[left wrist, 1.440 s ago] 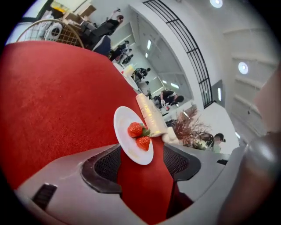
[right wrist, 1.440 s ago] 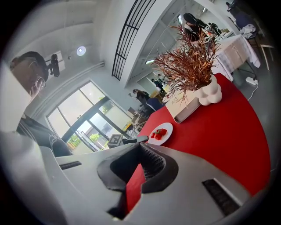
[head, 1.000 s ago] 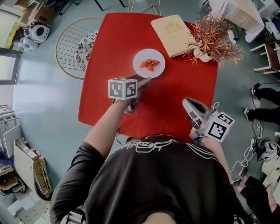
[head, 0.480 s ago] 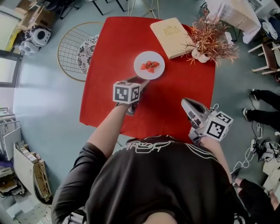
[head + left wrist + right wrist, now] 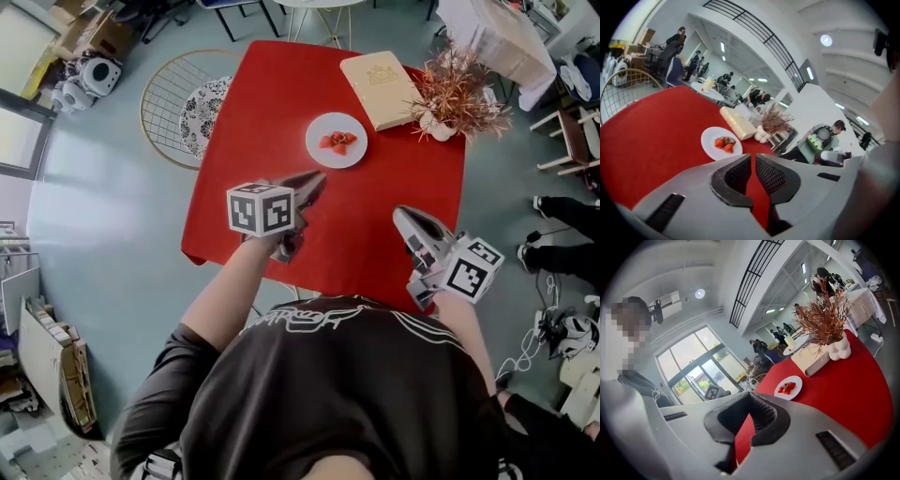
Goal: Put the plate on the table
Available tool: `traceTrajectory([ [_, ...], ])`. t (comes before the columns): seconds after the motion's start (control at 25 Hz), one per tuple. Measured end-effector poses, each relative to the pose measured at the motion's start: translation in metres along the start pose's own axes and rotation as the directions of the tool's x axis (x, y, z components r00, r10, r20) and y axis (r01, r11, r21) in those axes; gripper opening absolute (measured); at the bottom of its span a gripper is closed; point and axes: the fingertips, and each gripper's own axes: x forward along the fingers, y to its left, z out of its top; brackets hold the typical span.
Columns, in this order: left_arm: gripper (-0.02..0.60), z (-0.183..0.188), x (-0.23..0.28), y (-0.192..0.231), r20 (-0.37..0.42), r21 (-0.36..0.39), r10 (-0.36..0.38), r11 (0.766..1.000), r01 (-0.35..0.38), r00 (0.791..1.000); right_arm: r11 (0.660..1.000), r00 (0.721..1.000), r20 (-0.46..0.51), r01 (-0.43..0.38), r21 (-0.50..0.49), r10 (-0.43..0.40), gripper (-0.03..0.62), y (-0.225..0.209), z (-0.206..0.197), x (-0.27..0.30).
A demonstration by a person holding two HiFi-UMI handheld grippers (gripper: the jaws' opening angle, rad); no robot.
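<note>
The left gripper [image 5: 314, 180] is held above the near half of the table, its marker cube [image 5: 261, 208] toward the person; its jaws have just been closing and now stand almost together, with only a thin slit of red cloth showing between the ribbed pads and nothing gripped. The right gripper [image 5: 400, 216] is held over the table's near right edge, its jaws pressed together and likewise empty; in its own view the tips meet in front of the tabletop.

Beyond the left gripper's tips, and clear of them, the white plate [image 5: 337, 141] sits flat on the red table [image 5: 253, 103], toward the far side and a little right of centre; a few strawberry pieces [image 5: 338, 142] lie in its middle. In the left gripper view the plate lies ahead and slightly left of the jaws; in the right gripper view it lies ahead and to the right.

Just past the plate, a cream-coloured book [image 5: 380, 89] lies flat near the far edge; beside it, at the far right corner, a spray of dried reddish-brown branches [image 5: 459, 84] rises from a lumpy white vase [image 5: 433, 120]. A round wire rack [image 5: 169, 94] stands beside the table's left edge.
</note>
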Motion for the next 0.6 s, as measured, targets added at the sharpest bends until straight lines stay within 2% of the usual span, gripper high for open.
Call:
traceTrajectory([
  [0.12,0.009,0.017,-0.029,-0.043,0.06,0.014,-0.125,0.992,0.125,0.99,0.999,1.0,0.004,-0.014,-0.039,0.014,0.006,0.018,0.001,0.002],
  [0.32,0.007,0.026,-0.076,-0.111,0.126,0.096,-0.295,0.954,0.284,0.947,0.994,0.998,0.011,-0.062,-0.093,0.063,0.006,0.051,0.0,-0.001],
  [0.44,0.006,0.025,-0.103,-0.141,0.146,0.176,-0.348,0.93,0.322,0.926,0.986,0.994,0.001,-0.11,-0.128,0.111,0.006,0.074,-0.001,0.0],
  [0.6,0.006,0.017,-0.127,-0.171,0.156,0.268,-0.367,0.909,0.318,0.917,0.959,0.988,-0.053,-0.153,-0.238,0.144,0.006,0.1,-0.005,-0.002],
])
